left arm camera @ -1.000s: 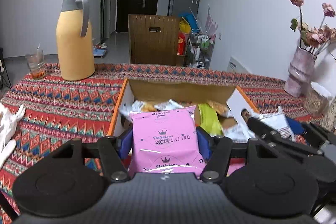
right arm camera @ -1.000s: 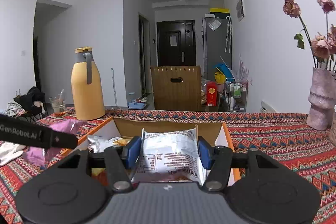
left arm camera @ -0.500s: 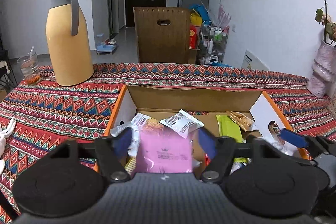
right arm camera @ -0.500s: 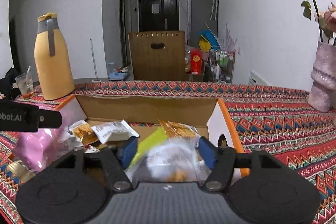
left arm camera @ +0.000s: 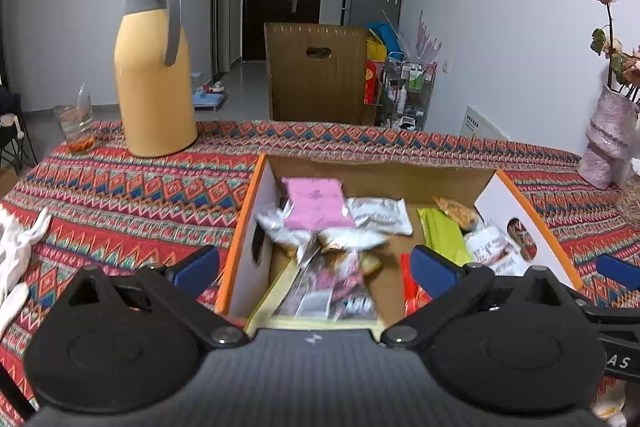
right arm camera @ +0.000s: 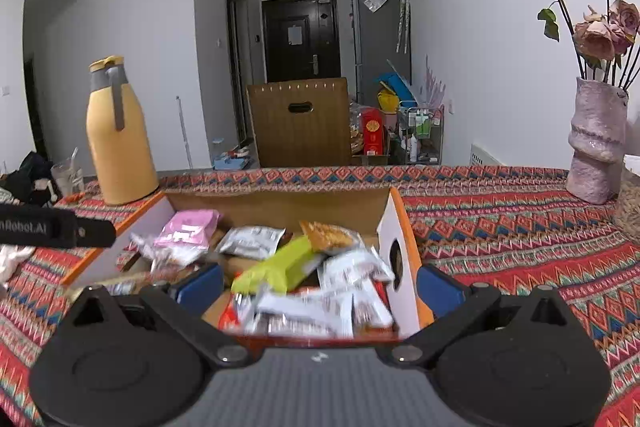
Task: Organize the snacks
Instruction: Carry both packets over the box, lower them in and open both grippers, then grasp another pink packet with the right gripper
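Both sets of jaws are spreading wide, nothing pinched in either! The left gripper (left arm camera: pixel 316 267) hangs over the orange-edged cardboard box (left arm camera: pixel 240 227) on the patterned red surface (left arm camera: pixel 120 195), the pink snack packet (left arm camera: pixel 316 203) lying loose inside near the back wall. The right gripper (right arm camera: pixel 320 285) hovers over the white printed snack packets (right arm camera: pixel 312 307), beside the lime-green wrapper (right arm camera: pixel 280 267).

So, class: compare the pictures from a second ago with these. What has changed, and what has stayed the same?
Both grippers let go. The left gripper held the pink snack packet; it now lies in the cardboard box. The right gripper held a white snack packet, now lying in the box too. Both sets of jaws are opening, pinching nothing. The yellow thermos jug and pink vase stayed put.
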Demonstrator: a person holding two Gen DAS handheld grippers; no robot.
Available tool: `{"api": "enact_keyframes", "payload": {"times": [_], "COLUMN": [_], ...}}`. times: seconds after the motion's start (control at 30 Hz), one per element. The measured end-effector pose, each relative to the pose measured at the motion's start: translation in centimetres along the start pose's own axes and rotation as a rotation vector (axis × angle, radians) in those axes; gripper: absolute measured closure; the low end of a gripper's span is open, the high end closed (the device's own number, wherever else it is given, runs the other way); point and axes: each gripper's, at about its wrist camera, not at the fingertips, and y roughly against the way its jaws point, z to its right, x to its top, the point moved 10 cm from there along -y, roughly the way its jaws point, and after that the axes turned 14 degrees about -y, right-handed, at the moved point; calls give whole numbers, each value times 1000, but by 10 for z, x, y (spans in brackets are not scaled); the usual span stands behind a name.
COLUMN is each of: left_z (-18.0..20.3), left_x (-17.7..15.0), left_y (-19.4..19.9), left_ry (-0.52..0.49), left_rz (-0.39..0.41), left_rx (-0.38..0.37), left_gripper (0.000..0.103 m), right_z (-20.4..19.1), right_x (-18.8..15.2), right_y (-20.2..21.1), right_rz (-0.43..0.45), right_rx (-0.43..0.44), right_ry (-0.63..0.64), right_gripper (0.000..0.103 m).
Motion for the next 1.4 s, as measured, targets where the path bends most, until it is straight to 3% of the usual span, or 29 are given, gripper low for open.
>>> {"api": "enact_keyframes", "payload": {"times": [0.33, 0.57, 0.8, 0.9, 0.93, 1.2, 1.4], "left_z": [-19, -18, -21, -19, -18, -3, 2], "left_x": [-52, -82, -93, -96, -98, -106, -116], "left_y": [14, 13, 15, 15, 15, 13, 11], "left_ry": [-8, -26, -42, -27, -23, -11, 33], "left_rz": [-84, -151, -174, -187, -191, -232, -281], "left_rx": [-2, -8, -2, -17, -21, -47, -70], "left_gripper": [0, 0, 0, 0, 0, 0, 0], "right_z": [15, 11, 5, 6, 7, 12, 23], "right_x": [-62, -83, -87, -91, -93, -95, -85], "right_y": [15, 1, -13, -18, -19, -7, 21], "right_rz": [-156, -222, -245, -271, -281, -248, -150], "right_rx": [-31, -65, -74, -71, -71, -57, -65], "right_ry": [44, 58, 70, 56, 50, 42, 2], "right_gripper": [0, 1, 13, 35, 36, 42, 42]}}
